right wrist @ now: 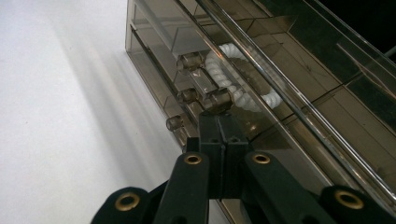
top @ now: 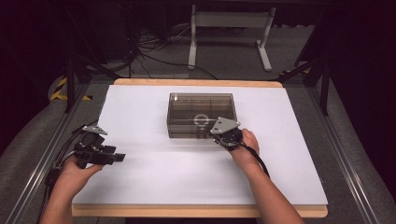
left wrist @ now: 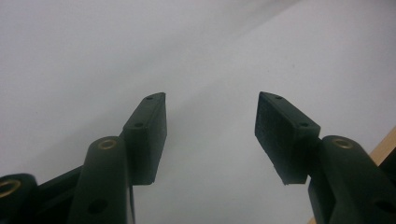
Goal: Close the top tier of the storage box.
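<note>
A smoky clear plastic box [top: 182, 112] with inner compartments stands shut at the middle of the white mat [top: 140, 107]. A white twisted ring [top: 201, 118] lies inside it behind the front wall. My right gripper [top: 212, 134] is at the box's front right, jaws shut. In the right gripper view the right gripper [right wrist: 219, 119] has its tips against the clear latch [right wrist: 201, 84], with nothing between the pads, and the ring [right wrist: 243, 100] sits just behind it. My left gripper [top: 117, 157] rests at the mat's left edge. The left gripper [left wrist: 210, 126] is open over bare mat.
The mat covers a wooden table [top: 196, 82] whose edge [left wrist: 385, 140] also shows in the left gripper view. Metal frame rails [top: 42, 158] run along both sides. Beyond the table stand a white desk frame [top: 192, 37] and floor cables [top: 154, 46].
</note>
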Demonstrator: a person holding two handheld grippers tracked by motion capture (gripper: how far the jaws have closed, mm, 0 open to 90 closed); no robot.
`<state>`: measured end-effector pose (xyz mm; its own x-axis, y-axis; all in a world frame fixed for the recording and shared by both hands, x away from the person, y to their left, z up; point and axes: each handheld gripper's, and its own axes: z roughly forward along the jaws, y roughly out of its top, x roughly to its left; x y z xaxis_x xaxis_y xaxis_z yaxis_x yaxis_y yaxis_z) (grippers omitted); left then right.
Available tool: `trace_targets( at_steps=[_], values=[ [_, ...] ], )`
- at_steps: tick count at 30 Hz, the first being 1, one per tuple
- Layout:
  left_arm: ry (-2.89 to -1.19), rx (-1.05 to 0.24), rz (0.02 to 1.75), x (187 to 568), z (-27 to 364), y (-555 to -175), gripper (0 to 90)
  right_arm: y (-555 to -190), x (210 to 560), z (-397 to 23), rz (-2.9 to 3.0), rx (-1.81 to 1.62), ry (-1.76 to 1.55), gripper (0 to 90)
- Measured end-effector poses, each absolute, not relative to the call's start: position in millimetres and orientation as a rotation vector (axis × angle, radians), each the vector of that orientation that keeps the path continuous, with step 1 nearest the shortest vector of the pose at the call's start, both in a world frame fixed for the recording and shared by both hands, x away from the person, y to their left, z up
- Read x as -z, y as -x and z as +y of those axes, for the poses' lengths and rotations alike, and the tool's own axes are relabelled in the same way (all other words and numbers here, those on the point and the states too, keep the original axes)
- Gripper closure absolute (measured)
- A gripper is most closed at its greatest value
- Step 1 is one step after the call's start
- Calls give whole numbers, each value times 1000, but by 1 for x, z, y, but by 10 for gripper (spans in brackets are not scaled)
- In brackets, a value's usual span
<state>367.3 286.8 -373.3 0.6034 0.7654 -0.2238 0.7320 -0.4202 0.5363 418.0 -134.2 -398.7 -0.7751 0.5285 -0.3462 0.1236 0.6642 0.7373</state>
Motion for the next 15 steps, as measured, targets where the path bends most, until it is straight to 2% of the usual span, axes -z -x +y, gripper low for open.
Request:
trace_targets(
  at_steps=[15],
  values=[
    [-2233, -71, 1177, 374, 287, -367, 443, -423, 401, -132, 2287, -985, -567, 900]
  ],
)
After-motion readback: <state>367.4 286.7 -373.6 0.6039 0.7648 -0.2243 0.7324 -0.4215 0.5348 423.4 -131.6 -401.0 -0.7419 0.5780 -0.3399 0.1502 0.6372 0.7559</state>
